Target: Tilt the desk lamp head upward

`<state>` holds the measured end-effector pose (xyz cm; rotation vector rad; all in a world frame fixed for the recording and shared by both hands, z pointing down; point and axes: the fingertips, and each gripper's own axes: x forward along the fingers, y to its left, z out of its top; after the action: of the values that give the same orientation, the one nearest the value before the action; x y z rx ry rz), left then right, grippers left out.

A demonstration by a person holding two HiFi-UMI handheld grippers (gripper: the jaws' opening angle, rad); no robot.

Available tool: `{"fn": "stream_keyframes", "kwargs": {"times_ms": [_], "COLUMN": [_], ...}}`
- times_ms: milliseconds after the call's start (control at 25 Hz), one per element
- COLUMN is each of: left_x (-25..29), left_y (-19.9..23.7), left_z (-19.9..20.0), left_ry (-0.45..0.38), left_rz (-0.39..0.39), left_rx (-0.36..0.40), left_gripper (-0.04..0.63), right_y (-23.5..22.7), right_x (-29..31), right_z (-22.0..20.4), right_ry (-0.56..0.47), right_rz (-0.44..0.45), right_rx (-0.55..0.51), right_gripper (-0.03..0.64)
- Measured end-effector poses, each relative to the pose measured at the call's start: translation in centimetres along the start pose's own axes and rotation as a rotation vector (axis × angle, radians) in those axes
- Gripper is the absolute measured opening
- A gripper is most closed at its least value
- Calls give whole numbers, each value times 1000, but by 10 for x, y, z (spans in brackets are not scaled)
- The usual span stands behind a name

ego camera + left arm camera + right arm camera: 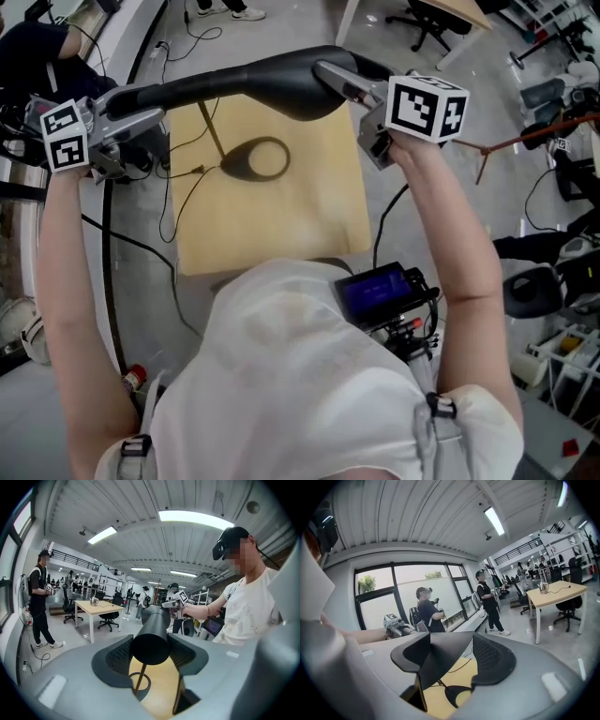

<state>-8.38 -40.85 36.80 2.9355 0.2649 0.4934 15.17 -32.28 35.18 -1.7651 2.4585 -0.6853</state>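
At 9 o'clock, the left gripper [150, 653] clamps one end of the lamp head [272, 80]; the right gripper [450, 658], gripping the other, should lift slowly.

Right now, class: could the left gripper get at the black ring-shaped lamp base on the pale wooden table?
Probably not at once: the left gripper is shut on the long black lamp head. Once freed, the lamp base lies unobstructed below.
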Motion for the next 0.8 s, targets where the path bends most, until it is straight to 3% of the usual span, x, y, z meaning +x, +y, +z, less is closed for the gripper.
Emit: {"fn": "stream_keyframes", "kwargs": {"times_ms": [320,800], "left_x": [2,9], "left_y": [-12,-2], "left_z": [-10,2], "left_ry": [-3,-27], "left_rz": [-18,-44], "left_rx": [-8,-18], "left_gripper": [230,230], "right_y": [17,19], "right_x": [-11,-10], "right_z": [4,42], "right_ry": [17,33], "right_rz": [-27,-54], "right_rx": [-30,-79], "right_gripper": [295,289]}}
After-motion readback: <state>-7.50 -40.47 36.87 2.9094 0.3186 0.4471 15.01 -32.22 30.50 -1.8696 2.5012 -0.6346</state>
